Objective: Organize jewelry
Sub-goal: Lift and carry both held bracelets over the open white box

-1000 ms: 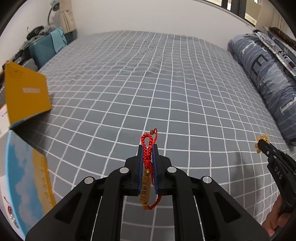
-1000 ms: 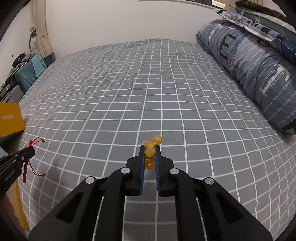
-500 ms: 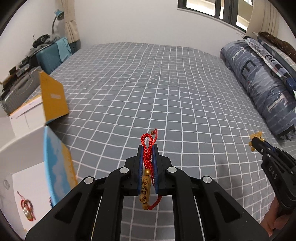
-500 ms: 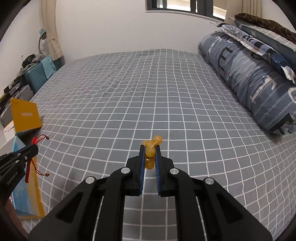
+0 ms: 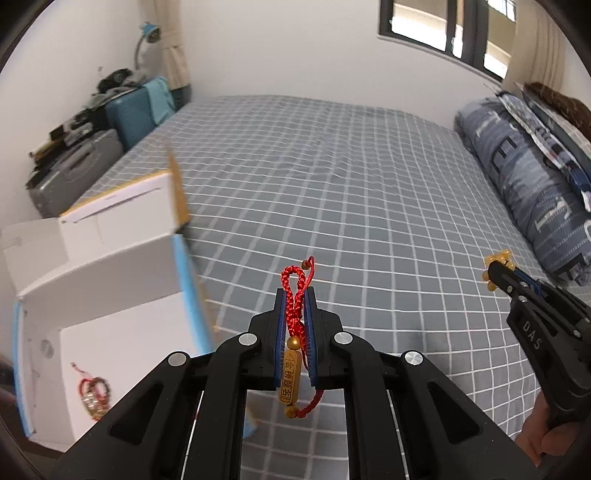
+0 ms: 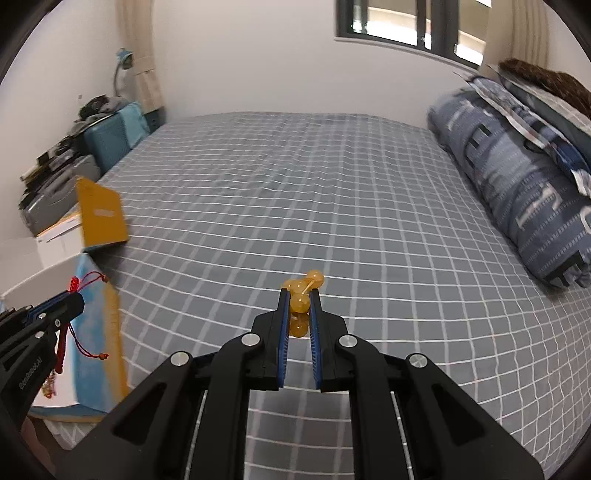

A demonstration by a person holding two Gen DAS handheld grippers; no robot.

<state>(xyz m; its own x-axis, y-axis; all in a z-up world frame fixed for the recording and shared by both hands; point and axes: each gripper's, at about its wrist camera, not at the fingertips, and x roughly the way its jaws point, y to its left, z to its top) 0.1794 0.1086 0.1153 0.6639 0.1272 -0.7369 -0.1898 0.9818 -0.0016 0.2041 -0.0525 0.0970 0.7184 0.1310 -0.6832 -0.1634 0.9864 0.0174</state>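
Above the bed (image 5: 369, 206), the left gripper (image 5: 294, 295) clamps a red bracelet (image 5: 293, 306), the right gripper (image 6: 299, 295) amber beads (image 6: 301, 291); only the left view shows a bracelet (image 5: 94, 397) inside the box (image 5: 122, 332).

Both grippers have risen and pulled back from the grey checked bedsheet (image 5: 369, 206); more wall and the dark-framed window (image 6: 406, 26) now show above the fingers in both views. In the left wrist view the open white cardboard box with blue-and-yellow printed sides (image 5: 110, 295), a second ago only an edge left of the left gripper (image 5: 294, 295), now fills the lower left, its white inside exposed with a red-and-gold beaded bracelet (image 5: 93, 393) lying in it. The box's yellow flap (image 6: 101, 218) sits further from the fingers. In the right wrist view the box has come into sight left of the right gripper (image 6: 299, 295).
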